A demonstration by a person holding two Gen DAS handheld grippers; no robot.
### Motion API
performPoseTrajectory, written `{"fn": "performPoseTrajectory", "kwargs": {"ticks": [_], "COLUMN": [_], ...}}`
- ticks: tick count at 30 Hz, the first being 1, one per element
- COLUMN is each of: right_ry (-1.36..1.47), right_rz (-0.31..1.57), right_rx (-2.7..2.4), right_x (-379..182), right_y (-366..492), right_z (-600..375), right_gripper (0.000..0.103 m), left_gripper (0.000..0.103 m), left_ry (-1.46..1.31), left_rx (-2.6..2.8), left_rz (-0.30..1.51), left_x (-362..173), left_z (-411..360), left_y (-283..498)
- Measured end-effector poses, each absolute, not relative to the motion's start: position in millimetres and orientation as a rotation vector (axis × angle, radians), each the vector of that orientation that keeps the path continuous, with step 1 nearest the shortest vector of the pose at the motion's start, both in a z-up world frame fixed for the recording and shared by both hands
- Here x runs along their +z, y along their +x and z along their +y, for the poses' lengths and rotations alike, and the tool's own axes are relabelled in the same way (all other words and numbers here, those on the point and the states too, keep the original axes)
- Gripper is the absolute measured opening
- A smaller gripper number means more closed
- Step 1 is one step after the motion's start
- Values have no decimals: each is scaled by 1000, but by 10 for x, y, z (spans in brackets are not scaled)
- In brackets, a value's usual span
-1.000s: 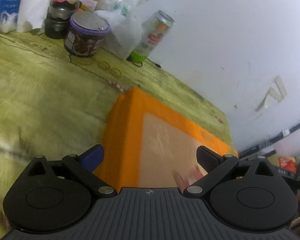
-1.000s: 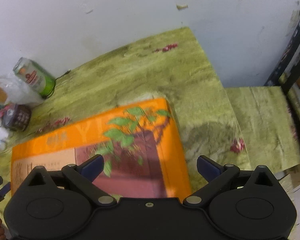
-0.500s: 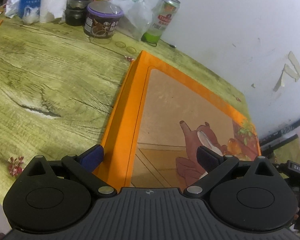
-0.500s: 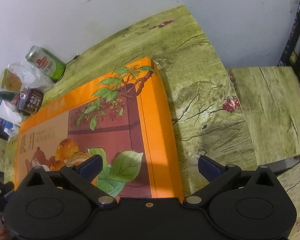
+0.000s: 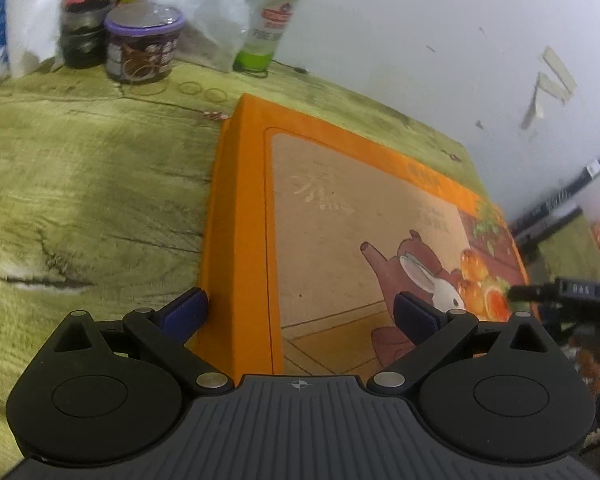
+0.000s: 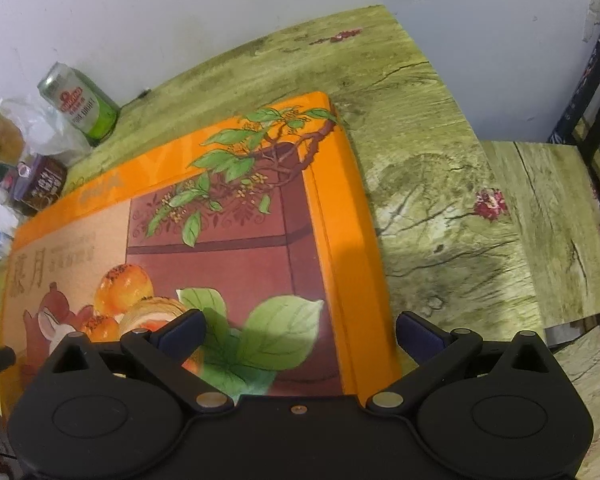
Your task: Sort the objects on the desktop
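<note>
Matt printed cardboard on the orange box (image 5: 340,216); wood-grain laminate on the table (image 5: 92,184); shiny metal on the can (image 5: 274,20).

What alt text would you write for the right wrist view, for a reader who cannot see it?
An open right gripper hangs over the right edge of a large orange box printed with leaves and fruit, lying flat on a green table. Behind the box, by the white wall, stand a green can, a bag and a jar.
</note>
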State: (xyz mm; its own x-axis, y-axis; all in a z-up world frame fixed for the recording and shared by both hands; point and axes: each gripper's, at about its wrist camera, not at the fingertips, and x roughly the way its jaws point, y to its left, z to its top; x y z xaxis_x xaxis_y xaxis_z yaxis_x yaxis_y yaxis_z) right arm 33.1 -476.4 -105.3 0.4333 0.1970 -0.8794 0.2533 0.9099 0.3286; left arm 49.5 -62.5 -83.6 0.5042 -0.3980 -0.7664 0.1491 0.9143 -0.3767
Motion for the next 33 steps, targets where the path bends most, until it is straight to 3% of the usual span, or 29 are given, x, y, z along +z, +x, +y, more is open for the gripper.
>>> {"fn": "performPoseTrajectory", "kwargs": {"ticks": [14, 33], "right_ry": [391, 411], "right_rz": [1116, 971], "right_rx": [-6, 44], "right_x": [-941, -549], "right_y": [369, 276], "right_z": [-4706, -4739], "right_gripper": [103, 103], "left_gripper": [100, 100], "left_ry": [-204, -378], "left_rx": [-341, -392], "left_rz": [996, 902], "left_x": [-789, -714], "left_z": [-745, -451], "left_y": [605, 592]}}
